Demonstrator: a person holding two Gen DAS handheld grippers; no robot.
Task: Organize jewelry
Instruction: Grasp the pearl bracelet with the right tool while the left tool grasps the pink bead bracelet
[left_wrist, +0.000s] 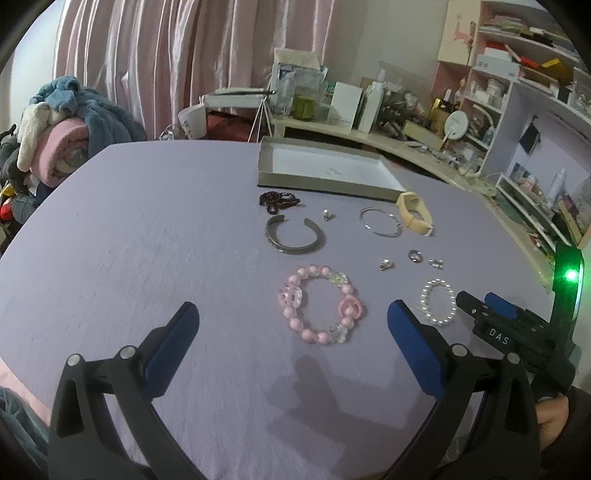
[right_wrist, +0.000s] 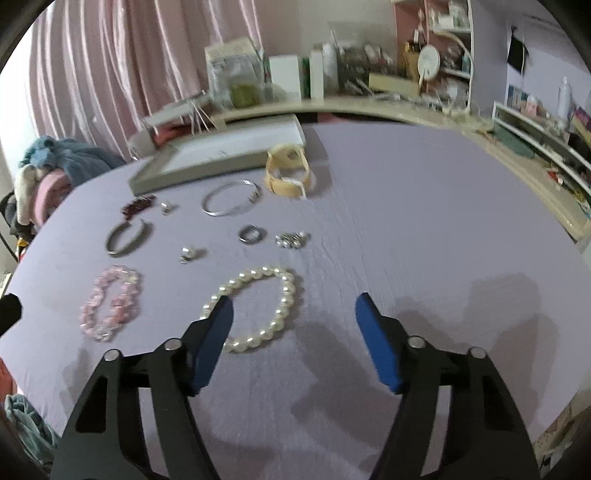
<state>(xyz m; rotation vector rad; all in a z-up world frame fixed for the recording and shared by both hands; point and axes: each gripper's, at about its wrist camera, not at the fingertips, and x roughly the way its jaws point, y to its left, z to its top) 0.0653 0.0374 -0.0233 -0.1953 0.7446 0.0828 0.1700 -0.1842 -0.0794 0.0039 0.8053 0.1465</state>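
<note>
Jewelry lies on a lilac cloth in front of a shallow grey box (left_wrist: 317, 184). My left gripper (left_wrist: 291, 306) stands open, low over the cloth, with a pink bead bracelet (left_wrist: 295, 325) just ahead between its fingers, untouched. My right gripper (right_wrist: 294, 299) is open too; a pearl bracelet (right_wrist: 286, 295) lies ahead and partly behind its left finger, and no pad presses on it. In the left wrist view the right gripper (left_wrist: 476, 301) sits beside the pearl bracelet (left_wrist: 424, 295). Farther back are a silver cuff (left_wrist: 295, 247), a thin silver bangle (left_wrist: 380, 230) and a cream bangle (left_wrist: 413, 214).
A dark red bead string (left_wrist: 279, 201) and small rings and earrings (left_wrist: 414, 255) lie among the bracelets. Behind the table runs a cluttered desk (left_wrist: 369, 136), with shelves (left_wrist: 517, 92) at the right. Folded blankets (left_wrist: 70, 122) pile up at the left.
</note>
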